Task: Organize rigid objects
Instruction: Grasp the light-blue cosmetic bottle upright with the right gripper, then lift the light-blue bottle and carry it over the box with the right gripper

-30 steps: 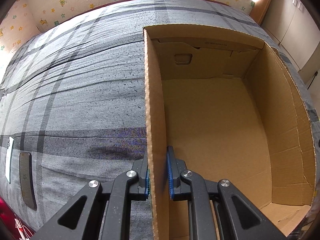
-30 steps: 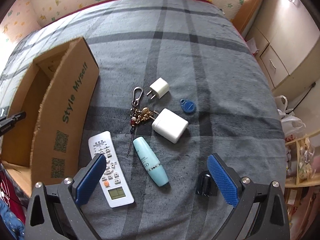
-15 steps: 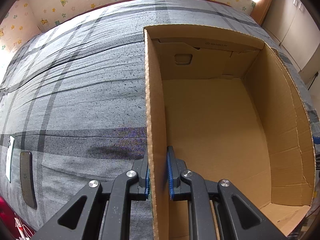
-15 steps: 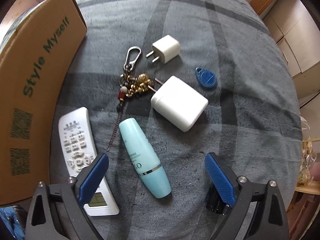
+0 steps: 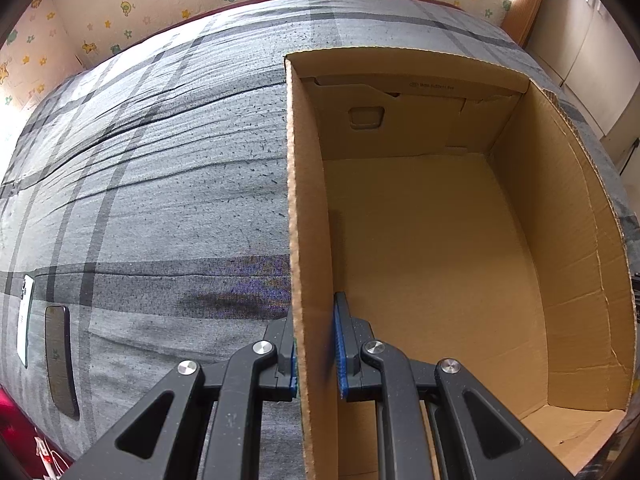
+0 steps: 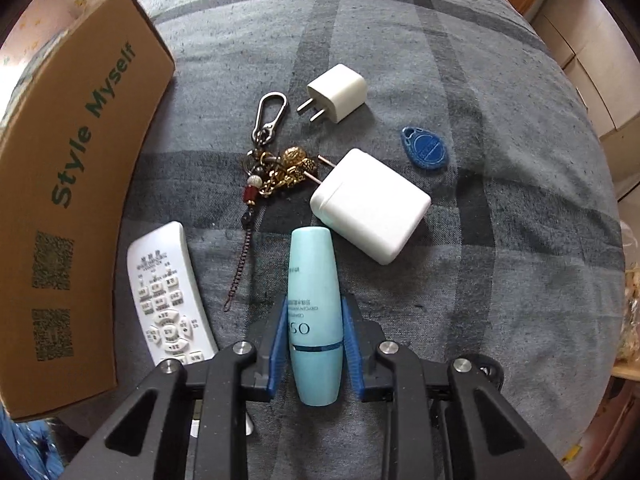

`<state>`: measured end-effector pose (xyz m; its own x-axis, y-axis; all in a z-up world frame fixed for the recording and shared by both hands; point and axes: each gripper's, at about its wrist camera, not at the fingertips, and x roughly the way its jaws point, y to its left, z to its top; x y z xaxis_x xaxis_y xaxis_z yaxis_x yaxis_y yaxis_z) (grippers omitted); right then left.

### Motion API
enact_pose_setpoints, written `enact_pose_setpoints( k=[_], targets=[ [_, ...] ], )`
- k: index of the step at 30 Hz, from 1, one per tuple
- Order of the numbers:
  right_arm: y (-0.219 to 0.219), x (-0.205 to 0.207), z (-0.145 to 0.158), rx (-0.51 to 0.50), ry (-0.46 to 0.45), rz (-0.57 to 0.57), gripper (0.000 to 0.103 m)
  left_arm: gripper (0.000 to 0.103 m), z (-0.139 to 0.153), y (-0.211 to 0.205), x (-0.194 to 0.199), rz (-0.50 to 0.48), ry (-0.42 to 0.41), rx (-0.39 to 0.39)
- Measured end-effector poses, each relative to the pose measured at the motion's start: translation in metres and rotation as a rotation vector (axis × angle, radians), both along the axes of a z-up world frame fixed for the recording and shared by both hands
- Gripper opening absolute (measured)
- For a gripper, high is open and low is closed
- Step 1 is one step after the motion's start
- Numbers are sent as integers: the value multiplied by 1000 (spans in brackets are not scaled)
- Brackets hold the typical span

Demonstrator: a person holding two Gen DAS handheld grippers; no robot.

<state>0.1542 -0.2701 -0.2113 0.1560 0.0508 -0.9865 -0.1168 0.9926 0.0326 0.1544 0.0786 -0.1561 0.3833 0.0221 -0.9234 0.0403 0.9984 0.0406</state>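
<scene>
My left gripper (image 5: 316, 344) is shut on the left wall of an empty cardboard box (image 5: 308, 208) that stands on the grey plaid bed. My right gripper (image 6: 314, 332) is low over the bed and shut on a light blue cosmetic bottle (image 6: 314, 304) that lies lengthwise between its blue pads. Around the bottle lie a white remote (image 6: 168, 296), a keychain with gold charms (image 6: 276, 160), a small white plug (image 6: 338, 92), a larger white charger (image 6: 370, 204) and a blue key fob (image 6: 426, 148). The box (image 6: 76, 184) stands at the left in the right wrist view.
Two phones (image 5: 60, 360) lie at the bed's left edge in the left wrist view. A small black object (image 6: 486, 372) lies behind the right gripper's right finger. Cabinets stand beyond the bed's right side.
My right gripper has dropped toward the bed and closed from wide open onto the blue bottle. The left gripper has stayed clamped on the box wall.
</scene>
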Motion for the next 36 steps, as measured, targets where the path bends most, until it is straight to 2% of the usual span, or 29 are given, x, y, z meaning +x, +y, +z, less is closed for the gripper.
enact_pose_setpoints(
  k=[15,30,36],
  targets=[
    [15,-11,34,-1,-28,-22,27,14,1,-7,-3,-5,-10,17],
    [48,-4,112,-6,-120,29,27,14,1,-8,-2,-4,-4,18],
    [68,6,125,10,-150,57,27,14,0,-9,0,-6,0,23]
  ],
)
